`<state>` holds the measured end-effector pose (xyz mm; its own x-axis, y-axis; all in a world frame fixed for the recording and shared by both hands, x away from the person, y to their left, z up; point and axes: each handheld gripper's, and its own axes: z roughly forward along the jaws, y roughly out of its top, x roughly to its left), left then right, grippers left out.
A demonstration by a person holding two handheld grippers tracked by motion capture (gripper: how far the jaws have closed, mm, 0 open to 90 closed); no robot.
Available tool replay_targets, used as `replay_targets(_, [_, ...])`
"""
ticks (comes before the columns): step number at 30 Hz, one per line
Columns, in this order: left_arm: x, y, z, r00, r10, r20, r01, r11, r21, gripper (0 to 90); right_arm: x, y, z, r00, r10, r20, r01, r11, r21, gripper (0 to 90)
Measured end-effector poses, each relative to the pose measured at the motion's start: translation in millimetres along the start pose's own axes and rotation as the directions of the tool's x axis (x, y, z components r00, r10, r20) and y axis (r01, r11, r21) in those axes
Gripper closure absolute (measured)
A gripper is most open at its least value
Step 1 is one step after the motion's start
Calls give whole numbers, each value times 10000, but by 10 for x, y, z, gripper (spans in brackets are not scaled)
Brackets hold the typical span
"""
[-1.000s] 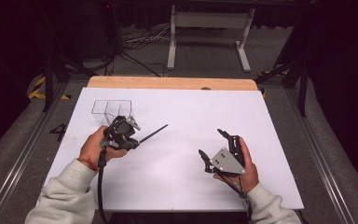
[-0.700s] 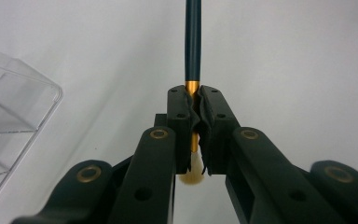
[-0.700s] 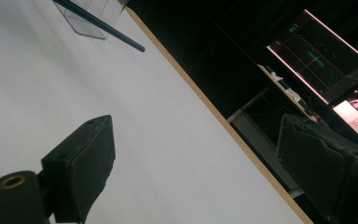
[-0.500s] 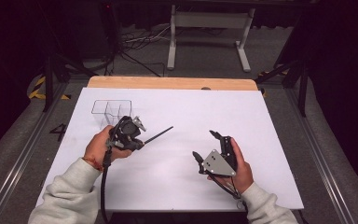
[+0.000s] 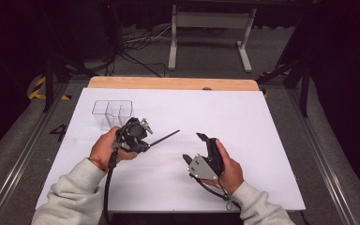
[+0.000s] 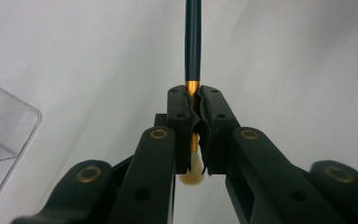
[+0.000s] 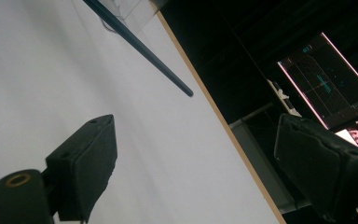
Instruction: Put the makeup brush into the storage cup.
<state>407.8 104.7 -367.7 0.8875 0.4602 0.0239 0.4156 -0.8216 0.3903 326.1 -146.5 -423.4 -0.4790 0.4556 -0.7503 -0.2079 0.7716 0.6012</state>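
Observation:
My left gripper (image 5: 145,141) is shut on a thin brush (image 5: 164,137) with a dark teal handle, and holds it above the white table. The handle points right, toward the middle. In the left gripper view the pads (image 6: 182,105) clamp the gold ferrule of the brush (image 6: 192,42), and pale bristles stick out behind the left gripper (image 6: 193,95). My right gripper (image 5: 193,146) stands open to the right of the handle's tip, with nothing between its jaws. In the right gripper view the brush (image 7: 140,46) ends ahead of the right gripper (image 7: 200,149), apart from it.
A clear plastic box with dividers (image 5: 112,112) stands at the table's back left, just behind my left hand; it also shows as a clear box (image 6: 0,126) in the left gripper view. The white sheet (image 5: 243,122) covers the table, with a wooden edge (image 5: 173,83) at the far side.
My right gripper has moved left toward the middle of the table, closer to the brush's tip. The left gripper with the brush has drifted slightly right.

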Motion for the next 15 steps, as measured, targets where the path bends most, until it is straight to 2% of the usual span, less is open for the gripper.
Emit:
replay_targets(8, [-67,68,47,9996,218,151,-218,9998,20,836,146,128,123,9958,-915,8,915,9958,36,187])
replay_targets(10, [-89,93,52,9994,308,178,-310,9995,109,836,198,172,169,9904,-1383,-21,1383,9904,61,204])
replay_targets(15, [-124,116,73,9990,367,237,-369,9993,91,836,294,241,226,9815,-1914,-36,1914,9815,29,259])
